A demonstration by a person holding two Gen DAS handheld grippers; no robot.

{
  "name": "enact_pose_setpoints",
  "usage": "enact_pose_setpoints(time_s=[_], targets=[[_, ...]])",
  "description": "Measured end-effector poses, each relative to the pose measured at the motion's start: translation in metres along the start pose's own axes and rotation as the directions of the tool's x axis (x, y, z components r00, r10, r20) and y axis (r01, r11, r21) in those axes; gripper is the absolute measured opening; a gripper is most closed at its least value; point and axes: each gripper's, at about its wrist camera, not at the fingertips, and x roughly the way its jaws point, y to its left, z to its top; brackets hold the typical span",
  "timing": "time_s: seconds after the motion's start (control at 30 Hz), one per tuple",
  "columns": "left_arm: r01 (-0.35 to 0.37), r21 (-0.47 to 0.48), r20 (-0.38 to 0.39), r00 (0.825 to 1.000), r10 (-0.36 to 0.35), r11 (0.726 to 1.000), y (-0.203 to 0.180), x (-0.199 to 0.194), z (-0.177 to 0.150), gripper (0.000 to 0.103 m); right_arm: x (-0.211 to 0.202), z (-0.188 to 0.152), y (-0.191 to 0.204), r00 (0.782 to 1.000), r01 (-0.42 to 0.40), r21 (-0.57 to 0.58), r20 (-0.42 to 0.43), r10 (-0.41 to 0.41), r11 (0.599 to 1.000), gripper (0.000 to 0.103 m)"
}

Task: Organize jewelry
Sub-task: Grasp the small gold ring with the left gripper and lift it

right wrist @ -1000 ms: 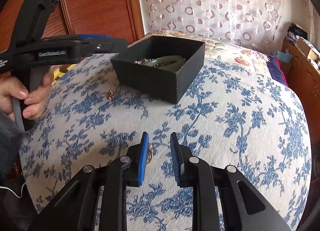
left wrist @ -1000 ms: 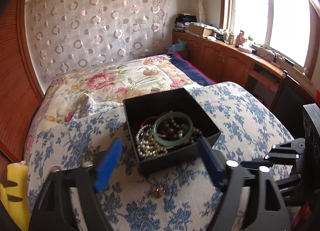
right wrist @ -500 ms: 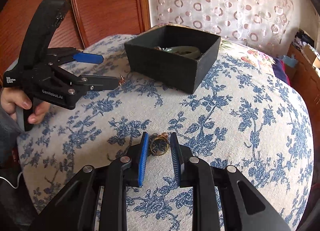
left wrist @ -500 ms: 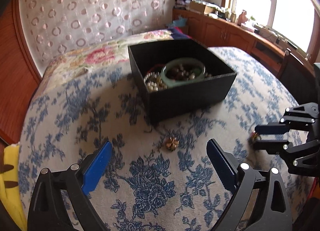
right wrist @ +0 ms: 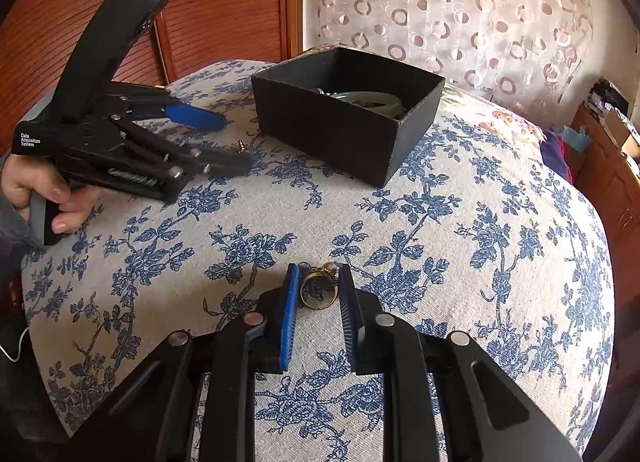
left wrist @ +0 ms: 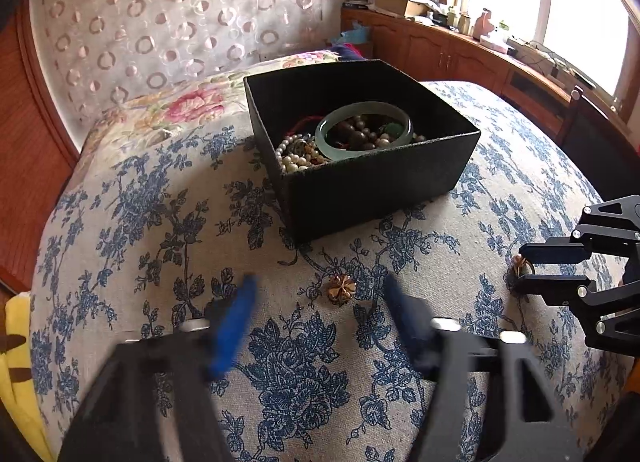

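A black box [left wrist: 372, 181] on the blue-flowered cloth holds a green bangle [left wrist: 362, 129] and bead strings. In front of it lies a small gold charm [left wrist: 342, 289]. My left gripper [left wrist: 320, 322] hangs low over the cloth with its jaws closing. The charm lies just ahead between the blurred fingertips, untouched. In the right wrist view a gold ring [right wrist: 319, 292] rests on the cloth between the blue pads [right wrist: 290, 314] of my right gripper [right wrist: 319, 302], which touch it on both sides. The left gripper [right wrist: 236, 141] shows there too, by the charm [right wrist: 242, 145] and the box [right wrist: 344, 117].
The cloth covers a rounded surface [right wrist: 500, 242] that falls away on all sides. A hand [right wrist: 44, 189] holds the left tool at the left edge. Behind stand a bed [left wrist: 188, 105], a wooden cabinet [left wrist: 460, 57] under a window, and a wooden panel [right wrist: 220, 1].
My left gripper sank toward the cloth in front of the box; its jaws spread wider, then narrowed toward the charm. The right gripper's pads came to stand on both sides of the ring.
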Motion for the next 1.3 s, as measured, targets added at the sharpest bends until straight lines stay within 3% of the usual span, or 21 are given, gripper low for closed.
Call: enact_pose_setpoints(time_s=[0.03, 0.3, 0.4, 0.8, 1.3], targets=[[0.001, -0.005, 0.007, 1.000, -0.001, 1.000, 0.000, -0.001, 0.000, 0.037, -0.001, 0.000, -0.001, 1.000, 0.000, 0.004, 0.003, 0.000, 1.000, 0.022], [0.016, -0.015, 0.021, 1.000, -0.016, 1.000, -0.002, -0.004, 0.002, 0.021, -0.005, -0.003, -0.006, 1.000, -0.004, 0.021, 0.018, 0.003, 1.000, 0.022], [0.036, -0.021, 0.025, 0.999, -0.035, 0.999, -0.003, -0.004, 0.001, 0.004, -0.008, -0.003, -0.007, 1.000, -0.004, 0.025, 0.025, 0.004, 1.000, 0.022], [0.051, -0.051, 0.108, 0.993, -0.045, 0.997, 0.000, -0.031, 0.008, 0.004, -0.019, 0.010, -0.010, 0.998, -0.002, 0.026, 0.060, 0.001, 1.000, 0.022], [0.039, -0.047, 0.180, 0.983, -0.030, 0.998, -0.003, -0.048, 0.035, 0.004, -0.026, 0.090, -0.030, 0.980, 0.000, 0.018, 0.198, -0.004, 1.000, 0.022]])
